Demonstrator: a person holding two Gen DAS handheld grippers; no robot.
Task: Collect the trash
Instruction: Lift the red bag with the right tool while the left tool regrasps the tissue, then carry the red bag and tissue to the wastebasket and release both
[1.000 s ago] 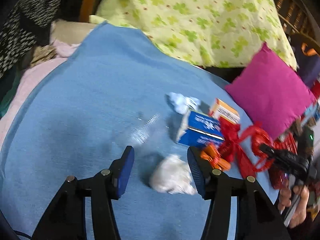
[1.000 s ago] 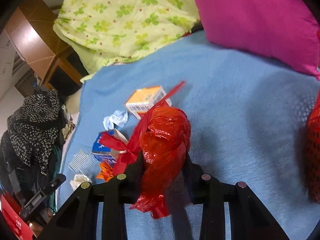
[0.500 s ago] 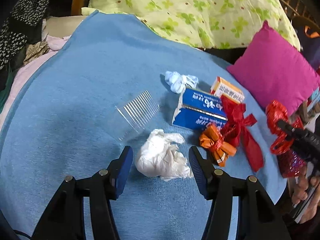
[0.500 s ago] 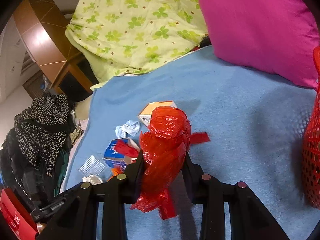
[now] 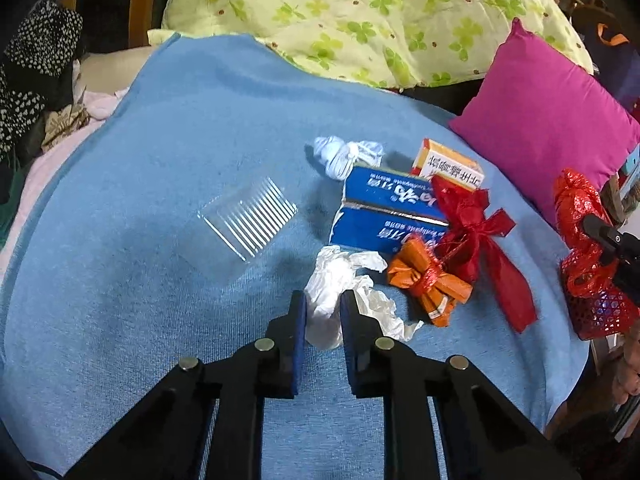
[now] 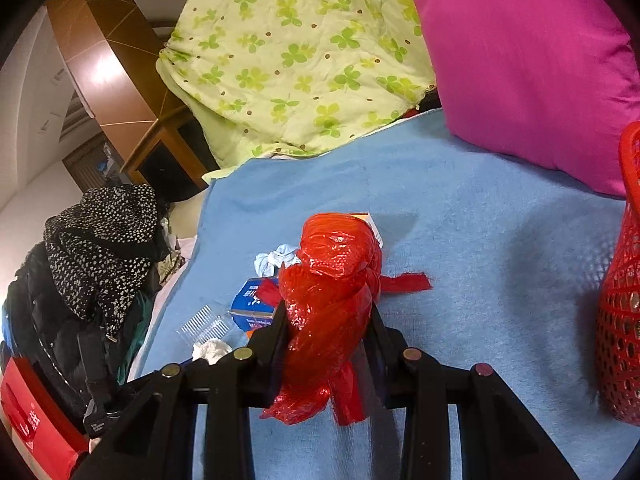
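Observation:
My left gripper point(image 5: 323, 312) is shut on a crumpled white tissue point(image 5: 332, 280) lying on the blue blanket point(image 5: 160, 160). Beside it lie an orange wrapper bundle point(image 5: 428, 280), a red ribbon bow point(image 5: 476, 236), a blue carton point(image 5: 388, 208), an orange-white box point(image 5: 448, 164), a pale blue-white wad point(image 5: 344, 152) and a clear plastic tray point(image 5: 248, 216). My right gripper point(image 6: 328, 320) is shut on a twisted red plastic bag point(image 6: 332, 280), held above the blanket. It also shows in the left wrist view point(image 5: 576, 208). A red mesh basket point(image 6: 620, 300) stands at the right.
A magenta pillow point(image 5: 548, 120) and a green-patterned quilt point(image 5: 360, 16) lie at the far side. Dark spotted clothing point(image 6: 100, 240) is piled beside the bed on the left. The bed's edge is at the right, by the basket point(image 5: 600, 304).
My left gripper has moved forward and closed on the white tissue. My right gripper has lifted the red bag away from the trash pile toward the basket.

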